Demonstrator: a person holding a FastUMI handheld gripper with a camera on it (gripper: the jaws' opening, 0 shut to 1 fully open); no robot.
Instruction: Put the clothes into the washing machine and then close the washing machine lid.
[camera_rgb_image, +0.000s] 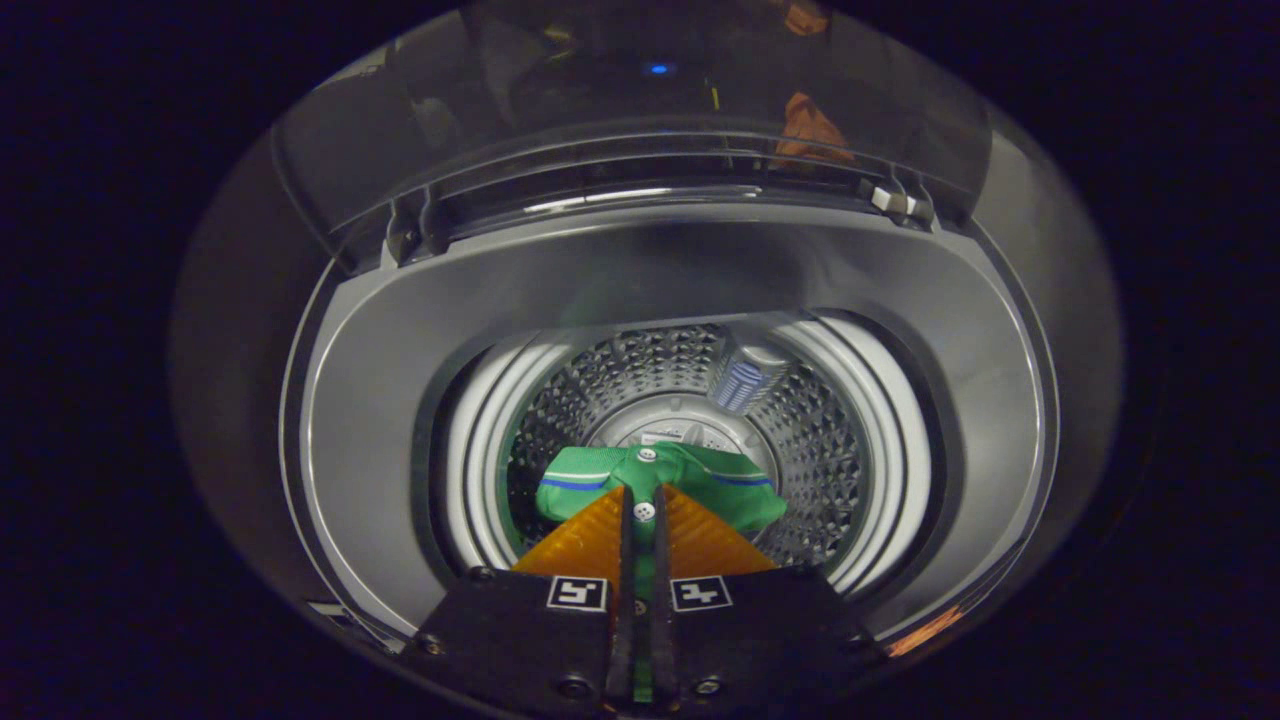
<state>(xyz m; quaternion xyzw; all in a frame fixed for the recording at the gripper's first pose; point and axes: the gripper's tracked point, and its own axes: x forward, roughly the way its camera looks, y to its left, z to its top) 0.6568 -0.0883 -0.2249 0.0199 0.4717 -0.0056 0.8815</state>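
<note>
Over open steel drum (690, 400) of grey top-load washing machine (400, 400), tongs (643, 515) clenched on green buttoned shirt (660, 475); fabric soft, light, limp, best pinched at placket fold.

The tongs (641, 500) are reaching down over the open top of the washing machine (380, 400), with the fingers (590, 545) closed together on the garment (660, 485). The garment is sitting pinched between the fingers, spreading out to both sides just ahead of their tips and hanging inside the drum (820, 440). Beyond the garment, the drum floor (660, 420) is lying at the bottom of the drum. A small cylindrical fitting (745, 375) is standing against the drum's far wall, to the right. Behind the opening, the lid (620, 110) is standing raised at the machine's far edge.
</note>
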